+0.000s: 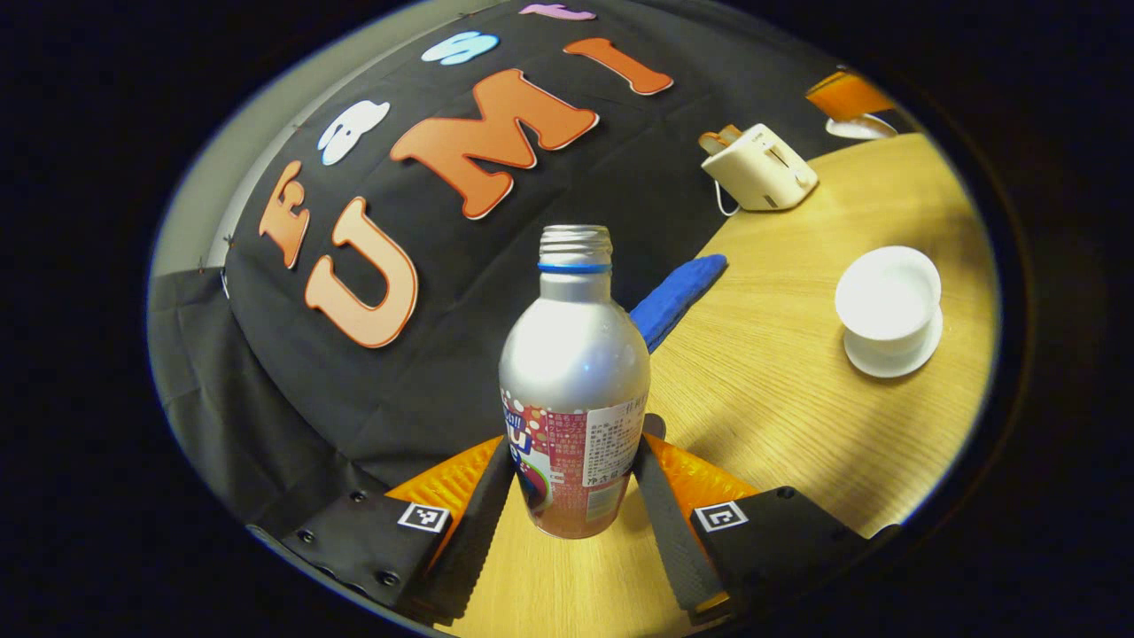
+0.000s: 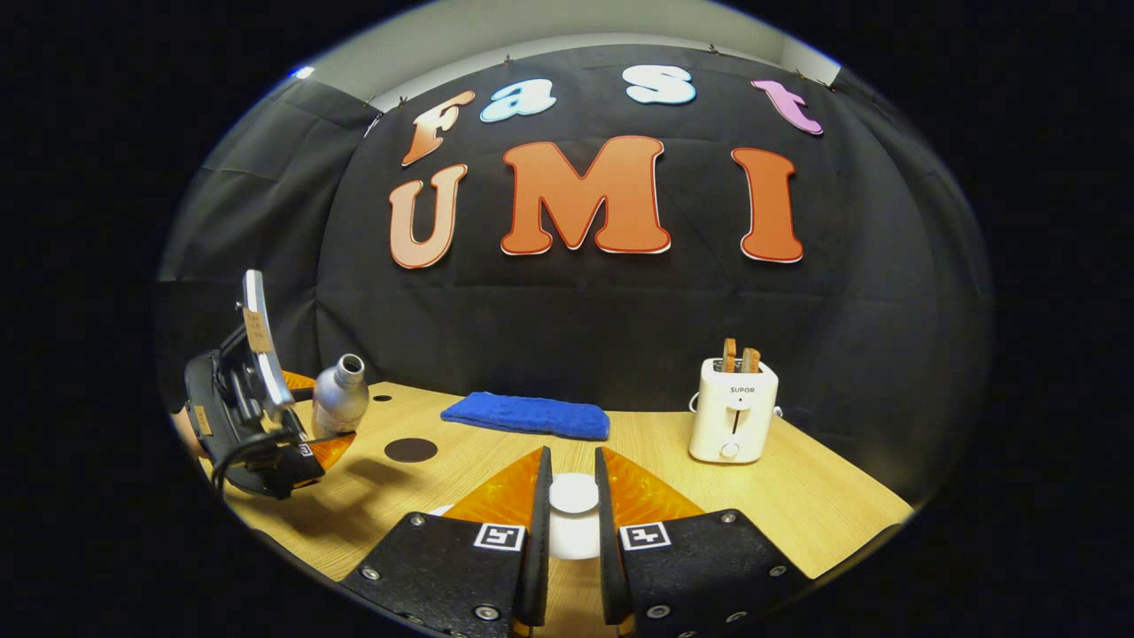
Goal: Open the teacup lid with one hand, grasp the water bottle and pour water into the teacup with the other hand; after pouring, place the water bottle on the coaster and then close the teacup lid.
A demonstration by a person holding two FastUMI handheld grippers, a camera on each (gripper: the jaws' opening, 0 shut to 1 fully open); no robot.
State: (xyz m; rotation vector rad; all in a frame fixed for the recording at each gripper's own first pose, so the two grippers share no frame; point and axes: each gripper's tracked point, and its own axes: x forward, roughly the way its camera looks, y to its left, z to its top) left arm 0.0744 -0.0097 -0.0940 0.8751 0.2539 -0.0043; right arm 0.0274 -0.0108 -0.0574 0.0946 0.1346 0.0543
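Observation:
A silver water bottle (image 1: 574, 390) with no cap stands between the fingers of my left gripper (image 1: 576, 461), which is shut on its labelled lower half. In the right gripper view the water bottle (image 2: 341, 399) is held tilted above the table at the far left by the left gripper (image 2: 321, 443). A dark round coaster (image 2: 410, 449) lies on the table just to its right. The white teacup (image 1: 889, 301) sits open on its saucer at the right. My right gripper (image 2: 573, 465) is shut on the white teacup lid (image 2: 574, 494), pinching its knob.
A folded blue towel (image 2: 527, 415) lies by the back wall. A white toaster (image 2: 733, 421) with toast in it stands at the back right of the wooden table (image 2: 797, 505). An orange object (image 1: 846, 93) sits beyond the toaster (image 1: 760, 167).

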